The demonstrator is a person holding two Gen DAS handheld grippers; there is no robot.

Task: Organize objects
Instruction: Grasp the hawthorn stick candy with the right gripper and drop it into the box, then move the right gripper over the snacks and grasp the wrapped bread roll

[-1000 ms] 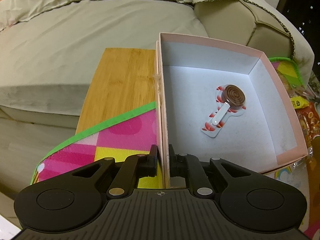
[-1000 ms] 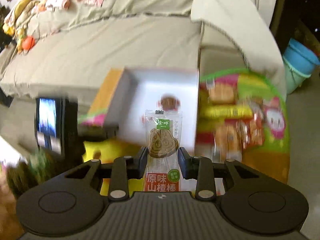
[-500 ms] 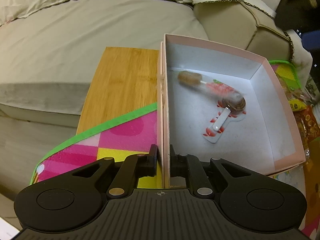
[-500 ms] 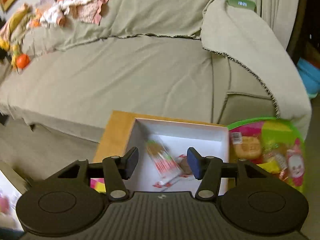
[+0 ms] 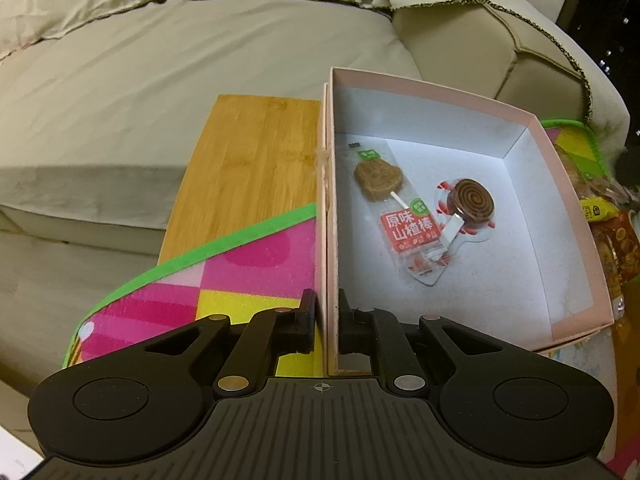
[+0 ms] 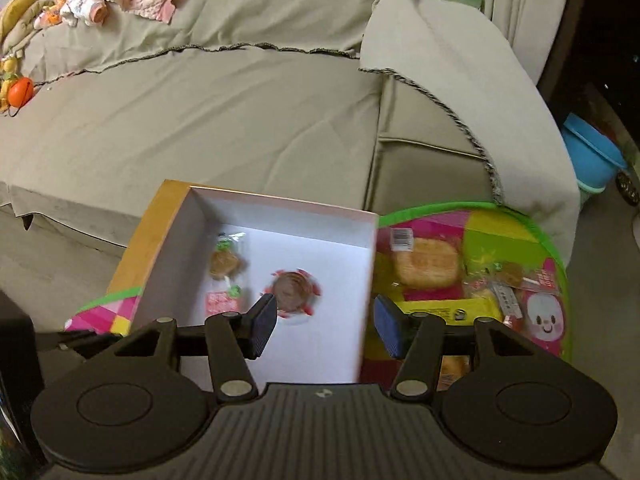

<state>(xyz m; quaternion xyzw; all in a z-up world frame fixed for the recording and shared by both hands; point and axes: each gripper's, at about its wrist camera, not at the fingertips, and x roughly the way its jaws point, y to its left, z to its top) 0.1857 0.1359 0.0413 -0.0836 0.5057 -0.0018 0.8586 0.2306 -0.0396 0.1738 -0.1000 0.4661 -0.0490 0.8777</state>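
The left gripper (image 5: 325,316) is clamped on the near wall of the pink box (image 5: 560,184), one finger outside and one inside. In the box lie two wrapped lollipops: a heart-shaped one (image 5: 396,204) (red label with white characters) and a spiral one (image 5: 460,216), their wrappers overlapping. The box sits on a colourful mat (image 5: 224,276) over a wooden board (image 5: 256,160), before a beige sofa (image 5: 180,52).

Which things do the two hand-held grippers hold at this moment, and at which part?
The left hand-held gripper is shut on the pink box, at its near left wall. The right hand-held gripper is open and holds nothing.
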